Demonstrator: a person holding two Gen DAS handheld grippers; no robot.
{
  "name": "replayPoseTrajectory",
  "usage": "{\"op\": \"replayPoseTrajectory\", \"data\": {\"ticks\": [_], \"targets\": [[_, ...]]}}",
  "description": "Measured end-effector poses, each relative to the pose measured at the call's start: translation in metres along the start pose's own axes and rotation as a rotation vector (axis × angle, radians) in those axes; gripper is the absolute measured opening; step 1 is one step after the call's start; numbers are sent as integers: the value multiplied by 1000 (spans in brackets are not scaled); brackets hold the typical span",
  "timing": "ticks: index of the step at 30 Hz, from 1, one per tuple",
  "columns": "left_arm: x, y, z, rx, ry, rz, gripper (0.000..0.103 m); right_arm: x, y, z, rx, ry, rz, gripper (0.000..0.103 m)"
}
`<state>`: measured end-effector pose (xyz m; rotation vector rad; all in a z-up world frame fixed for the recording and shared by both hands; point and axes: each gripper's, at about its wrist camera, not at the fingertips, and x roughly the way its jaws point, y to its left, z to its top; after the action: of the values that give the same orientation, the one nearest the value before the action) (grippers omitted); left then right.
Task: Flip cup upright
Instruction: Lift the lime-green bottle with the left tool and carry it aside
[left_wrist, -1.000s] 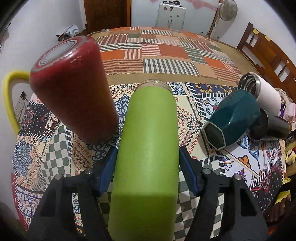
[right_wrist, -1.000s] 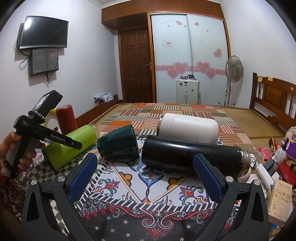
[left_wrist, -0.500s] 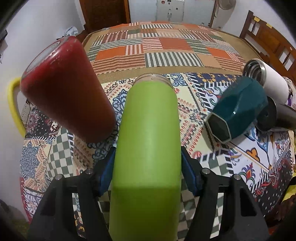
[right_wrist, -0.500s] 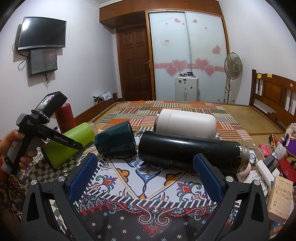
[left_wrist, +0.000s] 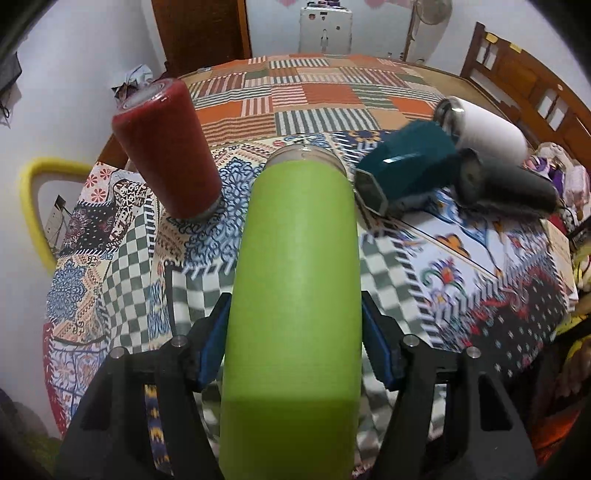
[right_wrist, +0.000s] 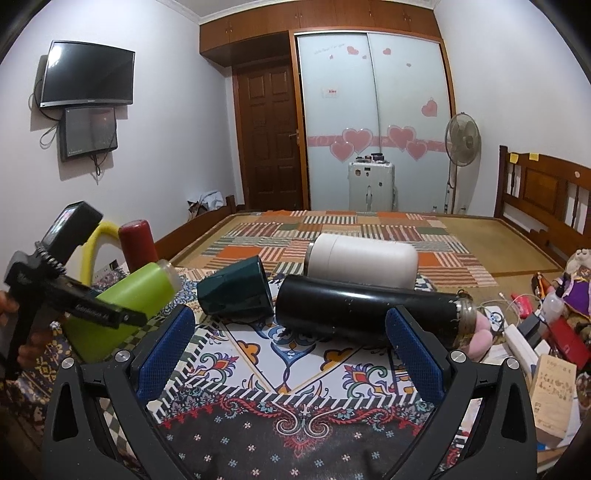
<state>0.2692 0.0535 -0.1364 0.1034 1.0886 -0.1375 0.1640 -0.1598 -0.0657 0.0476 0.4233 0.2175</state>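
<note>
My left gripper (left_wrist: 293, 347) is shut on a lime green cup (left_wrist: 295, 280), held above the patterned tablecloth with its clear-rimmed end pointing away and tilted upward. In the right wrist view the green cup (right_wrist: 125, 302) is lifted at the left in the left gripper (right_wrist: 74, 295). My right gripper (right_wrist: 288, 343) is open and empty, low over the cloth in front of a black flask (right_wrist: 365, 310) that lies on its side.
A red cup (left_wrist: 166, 147) stands on the cloth at the left. A dark teal cup (left_wrist: 402, 166), a white flask (left_wrist: 487, 125) and the black flask (left_wrist: 517, 184) lie on their sides at the right. Boxes and clutter (right_wrist: 546, 332) sit at the table's right edge.
My left gripper has lifted the green cup and raised its far end, so the table looks farther away. The right gripper has stayed nearly still.
</note>
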Motion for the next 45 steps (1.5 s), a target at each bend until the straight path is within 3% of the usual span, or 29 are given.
{"op": "replayPoseTrajectory", "data": {"ticks": [9, 17, 24, 38, 45], "targets": [[-28, -48, -20, 77, -32, -56, 65, -22, -4, 4, 6, -33, -16, 103], [-16, -102, -26, 140, -9, -145, 65, -40, -17, 5, 20, -50, -37, 103], [2, -136, -15, 185, 5, -161, 65, -40, -29, -2, 32, -38, -55, 103], [19, -142, -6, 174, 75, -192, 65, -32, -30, -10, 30, -1, -39, 103], [-3, -143, -6, 207, 14, -198, 68, -33, -27, -9, 21, 8, -42, 103]]}}
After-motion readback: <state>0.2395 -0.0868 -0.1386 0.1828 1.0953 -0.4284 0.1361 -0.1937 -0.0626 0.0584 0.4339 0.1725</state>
